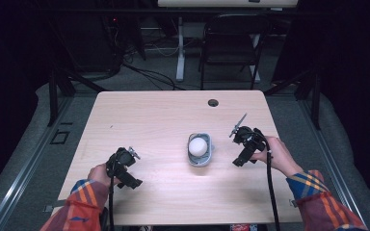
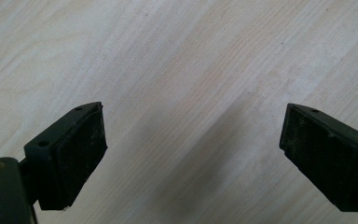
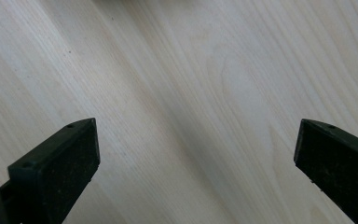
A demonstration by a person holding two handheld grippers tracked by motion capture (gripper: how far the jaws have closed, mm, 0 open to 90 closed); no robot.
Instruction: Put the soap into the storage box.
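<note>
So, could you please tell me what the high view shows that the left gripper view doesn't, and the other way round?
The high view alone takes in a grey holder with a white ball in it, the right gripper, a cable hole and a black chair beyond. The left gripper view alone brings the left gripper's black pads close, jaws wide apart over bare wood. Both share the light wooden table.

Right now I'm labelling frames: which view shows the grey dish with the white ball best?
The high view: the grey dish sits whole at table centre, white ball inside. Both gripper views look at bare wood between open jaws.
</note>
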